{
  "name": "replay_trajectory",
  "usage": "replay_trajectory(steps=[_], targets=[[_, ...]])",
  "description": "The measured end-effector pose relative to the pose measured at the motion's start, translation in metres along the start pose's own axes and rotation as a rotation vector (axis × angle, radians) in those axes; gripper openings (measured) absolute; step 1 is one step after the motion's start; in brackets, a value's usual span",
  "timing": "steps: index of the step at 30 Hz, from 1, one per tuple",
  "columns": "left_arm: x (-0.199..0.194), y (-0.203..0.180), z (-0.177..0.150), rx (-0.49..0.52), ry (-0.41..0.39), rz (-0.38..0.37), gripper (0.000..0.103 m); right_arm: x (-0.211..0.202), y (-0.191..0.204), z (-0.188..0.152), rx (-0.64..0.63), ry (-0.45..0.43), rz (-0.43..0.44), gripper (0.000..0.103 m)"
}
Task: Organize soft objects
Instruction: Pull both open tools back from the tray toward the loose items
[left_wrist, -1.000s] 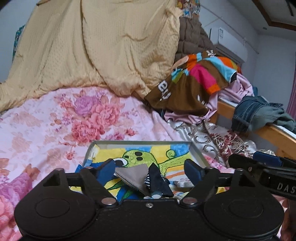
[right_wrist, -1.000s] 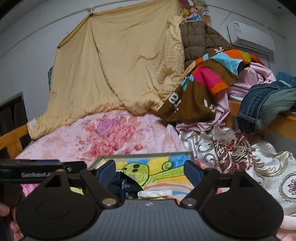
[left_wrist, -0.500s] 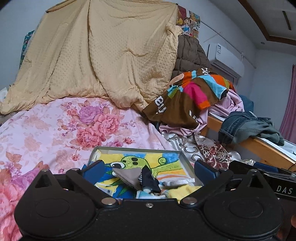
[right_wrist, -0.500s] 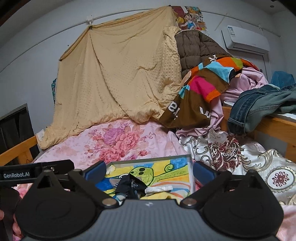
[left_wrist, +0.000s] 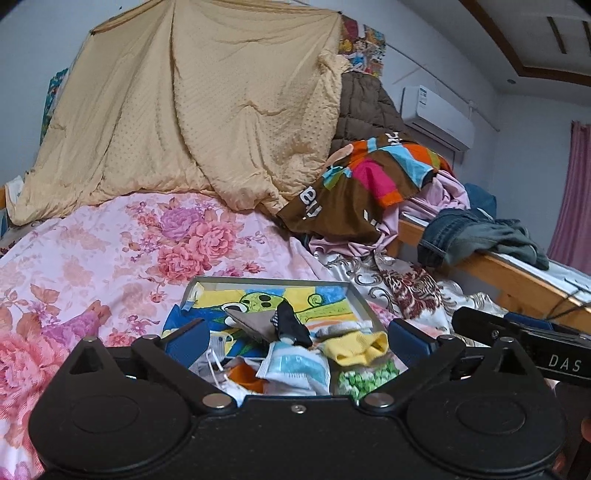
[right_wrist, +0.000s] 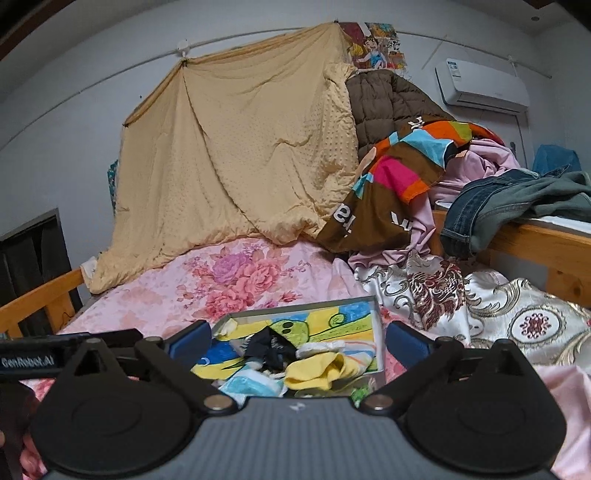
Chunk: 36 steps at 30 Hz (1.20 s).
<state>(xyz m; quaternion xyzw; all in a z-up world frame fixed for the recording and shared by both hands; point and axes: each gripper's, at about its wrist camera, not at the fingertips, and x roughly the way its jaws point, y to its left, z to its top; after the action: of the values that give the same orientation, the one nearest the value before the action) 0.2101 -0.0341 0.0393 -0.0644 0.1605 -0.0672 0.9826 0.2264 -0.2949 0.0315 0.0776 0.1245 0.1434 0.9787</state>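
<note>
Both grippers, left (left_wrist: 295, 338) and right (right_wrist: 297, 338), jaws wide apart and empty, above tray (left_wrist: 364, 299) of socks (left_wrist: 356, 349) on bed (left_wrist: 110, 251).

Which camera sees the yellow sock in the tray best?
The left wrist view: the yellow sock lies whole in the tray, open cuff showing. The right wrist view also shows the sock, but bunched up, with its near edge cut off by the claw's body.

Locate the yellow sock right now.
The yellow sock lies in the cartoon-print tray, right front part in both wrist views, beside the black sock and above a green-dotted cloth.
</note>
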Motion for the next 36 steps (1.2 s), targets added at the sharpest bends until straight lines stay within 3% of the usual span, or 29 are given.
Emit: replay_trajectory(steps=[10, 21, 28, 36], targets=[[-0.031, 0.006, -0.030, 0.030, 0.008, -0.024, 0.102, -0.033, 0.023, -0.043, -0.051, 0.033, -0.009, 0.103], [-0.051, 0.039, -0.056, -0.052, 0.052, 0.048, 0.102, -0.058, 0.012, -0.062, 0.035, 0.041, -0.070, 0.103], [-0.057, 0.056, -0.075, -0.071, 0.082, 0.061, 0.102, -0.060, 0.019, -0.079, 0.054, 0.108, -0.063, 0.103], [-0.049, 0.077, -0.094, -0.072, 0.107, 0.091, 0.102, -0.030, 0.034, -0.095, 0.016, 0.178, -0.017, 0.103]])
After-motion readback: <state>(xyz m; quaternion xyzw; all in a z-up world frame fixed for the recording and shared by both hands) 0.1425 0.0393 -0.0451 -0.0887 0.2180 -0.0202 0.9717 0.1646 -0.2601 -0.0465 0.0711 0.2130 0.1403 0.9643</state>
